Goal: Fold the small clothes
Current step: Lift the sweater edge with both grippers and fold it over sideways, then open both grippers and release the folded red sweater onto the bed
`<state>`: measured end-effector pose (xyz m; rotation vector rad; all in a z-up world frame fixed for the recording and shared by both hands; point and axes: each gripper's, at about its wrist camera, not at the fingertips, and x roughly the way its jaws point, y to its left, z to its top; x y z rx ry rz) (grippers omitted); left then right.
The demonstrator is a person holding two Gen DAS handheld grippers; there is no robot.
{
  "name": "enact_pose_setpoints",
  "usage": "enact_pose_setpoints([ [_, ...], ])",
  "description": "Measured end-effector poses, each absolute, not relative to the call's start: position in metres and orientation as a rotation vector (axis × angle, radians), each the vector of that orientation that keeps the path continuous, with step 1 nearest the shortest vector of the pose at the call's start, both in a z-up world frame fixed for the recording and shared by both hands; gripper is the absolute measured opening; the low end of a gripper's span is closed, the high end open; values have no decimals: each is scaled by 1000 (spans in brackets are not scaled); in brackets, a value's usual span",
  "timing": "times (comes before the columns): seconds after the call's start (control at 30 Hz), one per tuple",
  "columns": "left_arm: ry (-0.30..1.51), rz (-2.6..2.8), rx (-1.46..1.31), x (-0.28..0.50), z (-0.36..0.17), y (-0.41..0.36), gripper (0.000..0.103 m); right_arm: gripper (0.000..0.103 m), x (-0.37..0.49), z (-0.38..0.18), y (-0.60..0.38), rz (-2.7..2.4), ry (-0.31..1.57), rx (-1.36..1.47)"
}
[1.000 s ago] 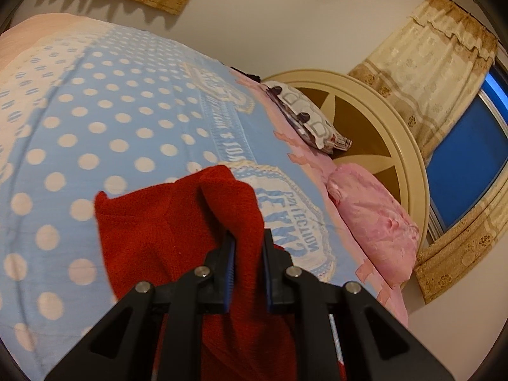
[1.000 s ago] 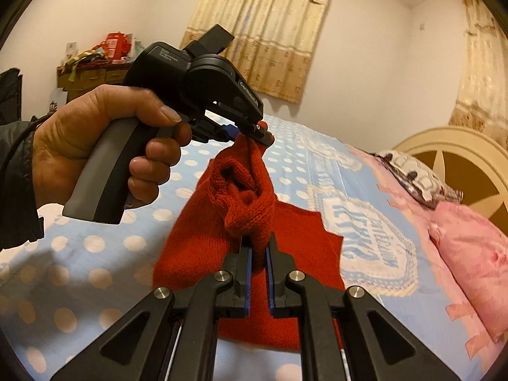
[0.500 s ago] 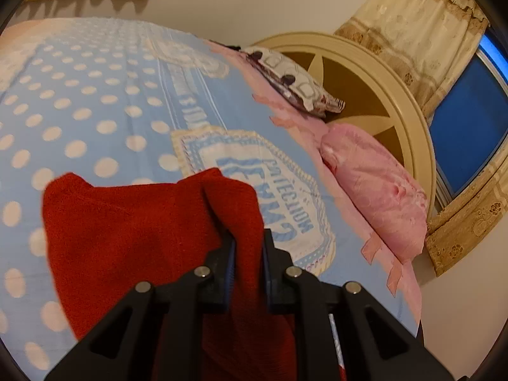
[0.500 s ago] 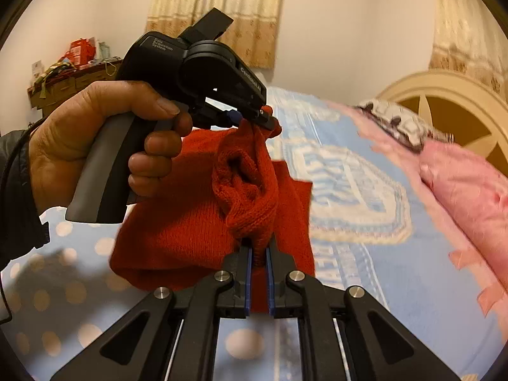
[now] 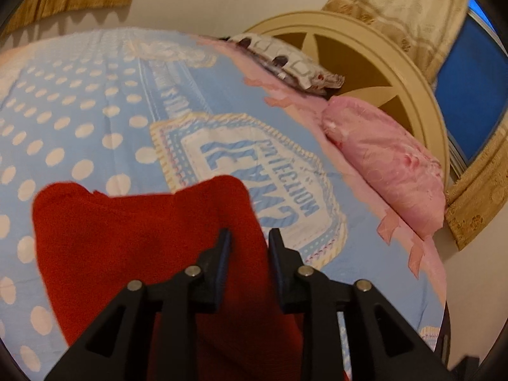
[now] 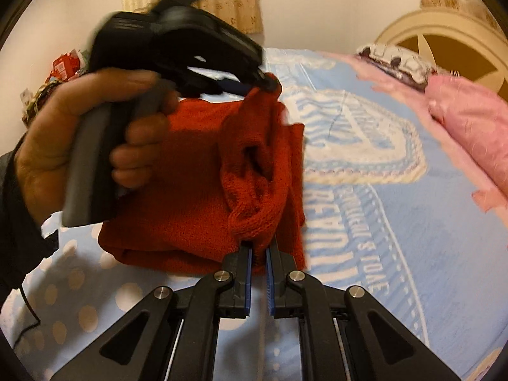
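Grippers: right gripper (image 6: 257, 250) pinches a bunched knit edge of the red sweater (image 6: 197, 190) between its blue-lined fingers; left gripper (image 5: 247, 238) has a fold of the same sweater between its fingers, which stand a little apart around the cloth, tight hold or not cannot tell. Seen from the right wrist, its tip meets the sweater's upper corner.
Bed: blue cover with pale dots (image 5: 63, 120) fills most of both views; a large printed emblem with blue lettering (image 5: 254, 158) sits near the middle.
Sweater position: held up off the bed between the two grippers, stretched from the left gripper's tip down to the right gripper; the lower part hangs over the dotted cover, touching or not unclear. From the left wrist it spreads as a broad red sheet to the left of the fingers.
Headboard: round, cream-coloured, with dark panels (image 5: 374, 73), at the far end of the bed.
Curtains: beige patterned (image 5: 412, 9), beside a dark blue window (image 5: 470, 95).
Pillows: pink pillow (image 5: 381, 165) against the headboard; a white patterned one (image 5: 285, 60) just beyond it.
Hand: left hand (image 6: 95, 136) wraps the grey handle of the left gripper; blurred.
Clutter: red and mixed items (image 6: 60, 66) on a surface at the far left; too blurred to identify.
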<state>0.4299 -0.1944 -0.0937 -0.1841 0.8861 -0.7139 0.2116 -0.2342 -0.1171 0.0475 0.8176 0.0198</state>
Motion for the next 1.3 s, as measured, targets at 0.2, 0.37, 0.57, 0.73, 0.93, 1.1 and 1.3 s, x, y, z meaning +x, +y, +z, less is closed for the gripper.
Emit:
enact_pose_setpoints([
  [0.2,797,-659,-51,391,-81,-166,43,12,207,-119,-245,36,844,113],
  [0.37,803,-607,15,351,-107,-133,50,58,194,-112,-257,-6,842,116],
  [0.57,784,-554,31,319,-126,-118,61,58,207,-74,-248,1,752,60],
  [0.73,759,-555,57,311,-130,-121,63,52,260,-77,-252,-12,821,74],
  [0.93,772,-567,15,310,-139,-115,68,15,272,-100,-266,-3,887,148],
  [1.1,800,-585,20,307,-149,-118,70,12,261,-106,-270,-55,904,89],
  [1.3,790,-585,43,300,-146,-122,70,20,272,-109,-280,-66,933,85],
])
